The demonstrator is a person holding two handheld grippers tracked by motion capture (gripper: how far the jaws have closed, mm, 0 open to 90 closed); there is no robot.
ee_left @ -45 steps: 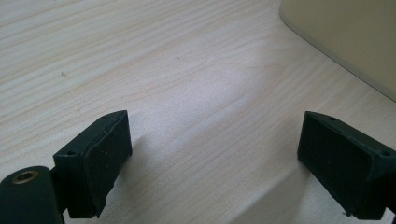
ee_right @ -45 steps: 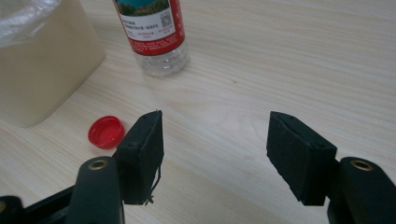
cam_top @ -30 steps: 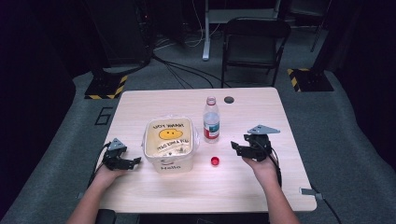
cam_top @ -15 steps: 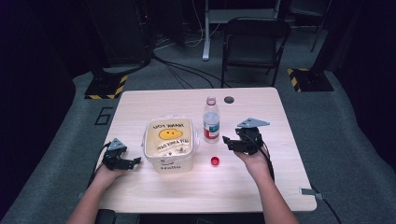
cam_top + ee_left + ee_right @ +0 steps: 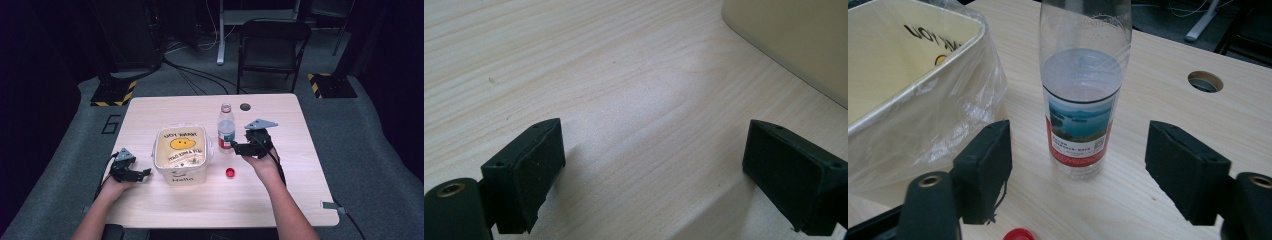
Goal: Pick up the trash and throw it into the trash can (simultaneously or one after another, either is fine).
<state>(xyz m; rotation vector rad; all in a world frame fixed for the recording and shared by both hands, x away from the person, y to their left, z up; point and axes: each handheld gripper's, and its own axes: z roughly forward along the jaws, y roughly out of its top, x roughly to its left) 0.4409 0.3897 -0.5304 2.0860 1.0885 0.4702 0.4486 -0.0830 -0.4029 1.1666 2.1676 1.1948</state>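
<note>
- Left tool (image 5: 145, 173): jaws apart, empty, parked on worktop (image 5: 280, 200) beside bin (image 5: 181, 152).
- Bottle (image 5: 226, 128): uncapped, upright beside bin; spill judged likely if knocked.
- Cap (image 5: 230, 172): loose, near bottle.
- Right tool (image 5: 235, 146): jaws just widened, nothing clamped, bottle ahead; an off-centre closure could tip it.

We see the left gripper (image 5: 651, 175) looking low along the table (image 5: 599, 75), pale wood with grain running across the frame. Both black jaws stand wide apart, bare tabletop between them, nothing gripped. Pads (image 5: 536, 170) look scuffed and dusty, and a brass-ringed hole sits at the base of the near jaw, bottom left. A cream container (image 5: 794, 40) has its rounded lower edge in the top right corner, beyond the jaw on that side and apart from it.
</note>
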